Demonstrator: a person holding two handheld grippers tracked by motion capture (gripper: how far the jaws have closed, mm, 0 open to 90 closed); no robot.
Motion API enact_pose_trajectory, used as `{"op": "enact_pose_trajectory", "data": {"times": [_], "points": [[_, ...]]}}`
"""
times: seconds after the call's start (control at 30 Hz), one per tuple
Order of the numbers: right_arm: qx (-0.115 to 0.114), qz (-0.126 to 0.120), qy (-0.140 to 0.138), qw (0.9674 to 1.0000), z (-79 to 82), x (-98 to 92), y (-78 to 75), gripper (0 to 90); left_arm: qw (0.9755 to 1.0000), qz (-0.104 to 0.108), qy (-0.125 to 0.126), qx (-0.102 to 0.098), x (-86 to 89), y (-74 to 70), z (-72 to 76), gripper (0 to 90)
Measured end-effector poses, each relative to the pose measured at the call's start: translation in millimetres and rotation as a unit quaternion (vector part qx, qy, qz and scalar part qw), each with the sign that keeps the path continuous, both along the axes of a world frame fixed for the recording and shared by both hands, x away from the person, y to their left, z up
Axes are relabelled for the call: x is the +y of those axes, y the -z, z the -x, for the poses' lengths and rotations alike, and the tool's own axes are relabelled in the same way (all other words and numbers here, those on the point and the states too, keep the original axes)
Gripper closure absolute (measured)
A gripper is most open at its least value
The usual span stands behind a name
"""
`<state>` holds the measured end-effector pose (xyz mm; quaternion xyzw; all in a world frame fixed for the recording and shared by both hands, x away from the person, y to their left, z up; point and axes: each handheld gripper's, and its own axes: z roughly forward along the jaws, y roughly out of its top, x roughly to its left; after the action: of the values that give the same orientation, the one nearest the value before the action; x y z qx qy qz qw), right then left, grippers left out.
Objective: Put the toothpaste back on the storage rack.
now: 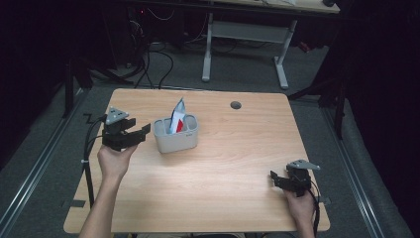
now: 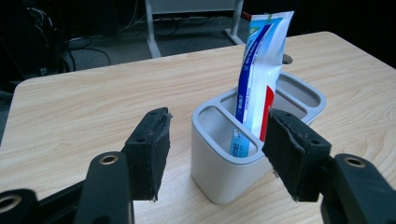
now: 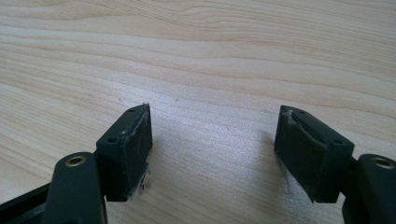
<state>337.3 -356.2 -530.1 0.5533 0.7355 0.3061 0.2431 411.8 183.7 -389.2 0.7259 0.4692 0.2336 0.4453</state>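
While both tongs gape empty, a toothpaste tube (image 2: 259,88) stands in the holder (image 2: 224,172).

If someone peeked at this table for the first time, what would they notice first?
Probably the blue, white and red toothpaste tube standing up out of the grey holder at the table's left. Then the open left gripper just beside the holder, and the open right gripper far off, near the front right corner.

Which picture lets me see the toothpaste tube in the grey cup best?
The left gripper view: the toothpaste tube is close, standing upright in a slot of the grey holder, its blue, white and red print clear. The high view shows it small and far off. The right gripper view looks at the bare wooden table.
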Motion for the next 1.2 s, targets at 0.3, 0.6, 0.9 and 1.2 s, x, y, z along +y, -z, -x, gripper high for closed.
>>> {"op": "enact_pose_trajectory", "data": {"times": [0.3, 0.6, 0.9, 1.2], "points": [[0.000, 0.000, 0.000, 1.0000, 0.0, 0.0, 0.0, 27.7, 1.0000, 0.001, -0.008, -0.001, 8.0, 3.4, 6.7, 40.4], [0.000, 0.000, 0.000, 1.0000, 0.0, 0.0, 0.0, 27.7, 0.9999, 0.002, -0.016, -0.004, 14.2, 9.3, 15.3, 41.2], [0.000, 0.000, 0.000, 1.0000, 0.0, 0.0, 0.0, 27.7, 0.9996, 0.010, -0.026, 0.000, 23.4, 15.6, 21.8, 41.4], [0.000, 0.000, 0.000, 1.0000, 0.0, 0.0, 0.0, 27.7, 0.9993, 0.016, -0.034, 0.002, 29.2, 21.8, 27.0, 41.5]]}}
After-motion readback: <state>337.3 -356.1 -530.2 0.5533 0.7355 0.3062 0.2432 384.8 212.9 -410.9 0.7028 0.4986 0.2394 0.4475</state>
